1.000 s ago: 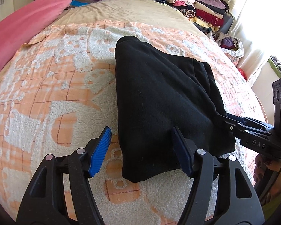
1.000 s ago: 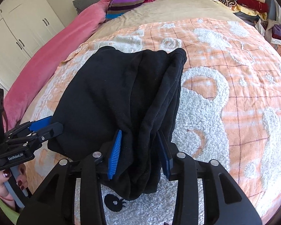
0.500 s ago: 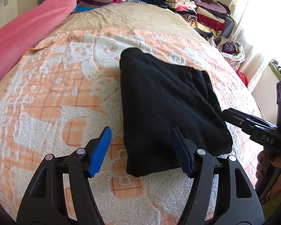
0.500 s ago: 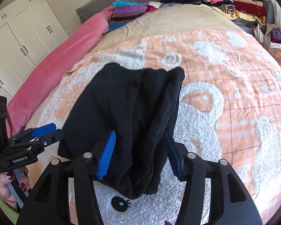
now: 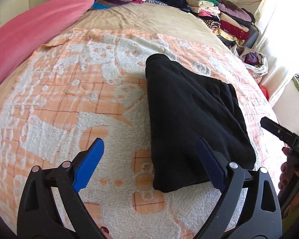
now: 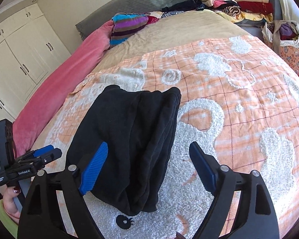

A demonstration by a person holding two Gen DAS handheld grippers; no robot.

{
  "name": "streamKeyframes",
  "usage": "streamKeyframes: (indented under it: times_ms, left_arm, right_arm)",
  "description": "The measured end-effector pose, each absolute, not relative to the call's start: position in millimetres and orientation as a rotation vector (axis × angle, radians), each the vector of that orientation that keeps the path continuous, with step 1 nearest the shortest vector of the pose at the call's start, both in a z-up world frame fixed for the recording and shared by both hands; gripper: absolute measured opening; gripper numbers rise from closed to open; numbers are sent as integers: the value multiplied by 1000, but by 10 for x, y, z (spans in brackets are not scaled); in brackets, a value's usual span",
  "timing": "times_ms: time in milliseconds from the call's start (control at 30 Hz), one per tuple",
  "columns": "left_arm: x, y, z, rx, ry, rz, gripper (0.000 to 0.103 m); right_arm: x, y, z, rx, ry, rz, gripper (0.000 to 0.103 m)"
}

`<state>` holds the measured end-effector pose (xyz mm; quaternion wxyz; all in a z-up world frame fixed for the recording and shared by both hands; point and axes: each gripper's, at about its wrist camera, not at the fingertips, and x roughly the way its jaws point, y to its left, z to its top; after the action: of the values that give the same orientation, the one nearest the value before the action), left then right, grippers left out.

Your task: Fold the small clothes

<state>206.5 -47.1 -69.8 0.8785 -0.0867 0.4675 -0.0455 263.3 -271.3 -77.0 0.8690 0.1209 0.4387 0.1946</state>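
Note:
A black garment [image 5: 189,115], folded into a thick bundle, lies on the orange-and-white blanket [image 5: 69,103]. My left gripper [image 5: 150,141] hovers over its near left corner. Its jaws are opening wide, and the blue pads [image 5: 89,159] touch no cloth. In the right wrist view the same garment [image 6: 133,129] shows its layered folds. My right gripper [image 6: 148,144] stands above the near end with jaws opening. The cloth lies below and between them, not pressed. Each gripper shows at the edge of the other's view: the right gripper [image 5: 273,129] and the left gripper [image 6: 45,153].
A pink quilt [image 5: 29,29] runs along the left side of the bed and a striped cushion [image 6: 127,27] lies at its head. Stacks of folded clothes [image 6: 239,2] fill the far right corner, with a cloth bag [image 6: 285,37] beside them. White wardrobes [image 6: 16,59] stand on the left.
My right gripper has let go of the garment's folded end and spread its jaws. The left jaws have widened too. Both grippers have drawn back a little and risen.

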Motion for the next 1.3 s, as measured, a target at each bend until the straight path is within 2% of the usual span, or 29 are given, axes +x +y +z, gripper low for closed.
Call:
streamKeyframes:
  times_ms: [400, 733, 833, 900, 933, 967, 1033, 1100, 1300]
  left_arm:
    - [2476, -505, -960, -234, 1058, -150, 92]
    - [2627, -522, -1127, -275, 1083, -192, 92]
    - [2681, -574, -1162, -278, 1085, -217, 84]
    - [2714, -591, -1191, -289, 1087, -225, 83]
    - [2725, -593, -1209, -301, 1090, -229, 79]
    - [2735, -597, -1225, -317, 1092, -240, 69]
    - [2739, -635, -1243, -337, 1089, -264, 61]
    - [2729, -672, -1228, -316, 1085, -255, 59]
    - [2691, -725, -1101, -300, 1066, -259, 50]
  right_arm:
    - [2985, -2695, -1140, 370, 1042, 486, 89]
    - [3004, -2531, -1340, 315, 1078, 510, 88]
    - [2999, -2472, -1367, 307, 1072, 528, 86]
    - [3002, -2455, -1399, 315, 1070, 539, 84]
    - [3002, -2447, -1423, 321, 1071, 547, 83]
    - [3000, -2441, -1437, 328, 1070, 555, 79]
    - [2998, -2413, -1462, 343, 1070, 578, 74]
    - [2993, -2392, -1464, 364, 1068, 606, 66]
    - [2956, -2366, -1319, 345, 1048, 627, 56]
